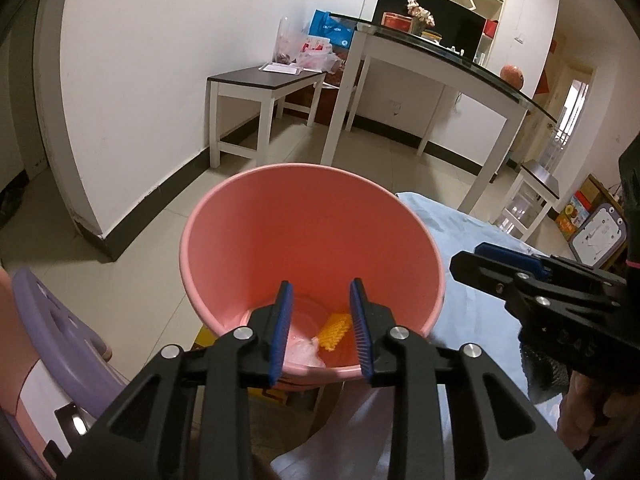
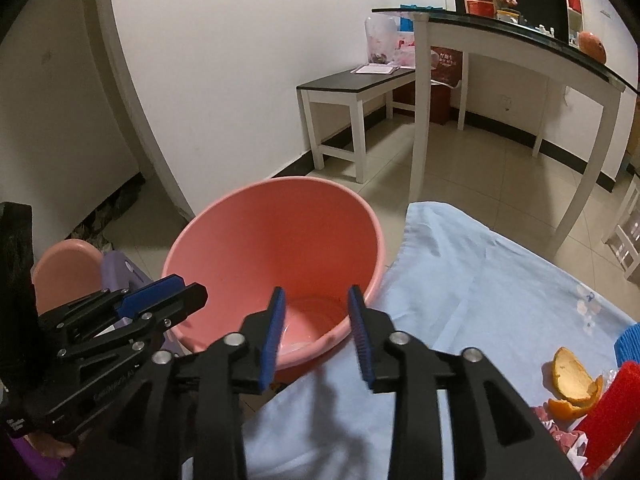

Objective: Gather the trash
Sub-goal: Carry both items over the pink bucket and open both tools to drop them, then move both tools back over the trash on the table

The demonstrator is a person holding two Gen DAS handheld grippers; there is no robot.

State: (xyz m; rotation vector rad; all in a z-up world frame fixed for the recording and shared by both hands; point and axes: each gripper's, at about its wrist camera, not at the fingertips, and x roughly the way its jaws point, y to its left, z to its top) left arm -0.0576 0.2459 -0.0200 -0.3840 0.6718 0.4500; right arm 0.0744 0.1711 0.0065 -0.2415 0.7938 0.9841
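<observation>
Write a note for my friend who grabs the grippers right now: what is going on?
Left gripper: jaws open, empty, over the pink bucket.
Right gripper: jaws open, empty, at the bucket's near rim.
In the bucket: a yellow scrap and a pale wad on the bottom.
Done: that trash is in the bucket.
Left: orange peel lies on the blue cloth to the right, next to a red thing and a blue thing. Pick up the peel next, probably with the right gripper, which is nearer.
</observation>
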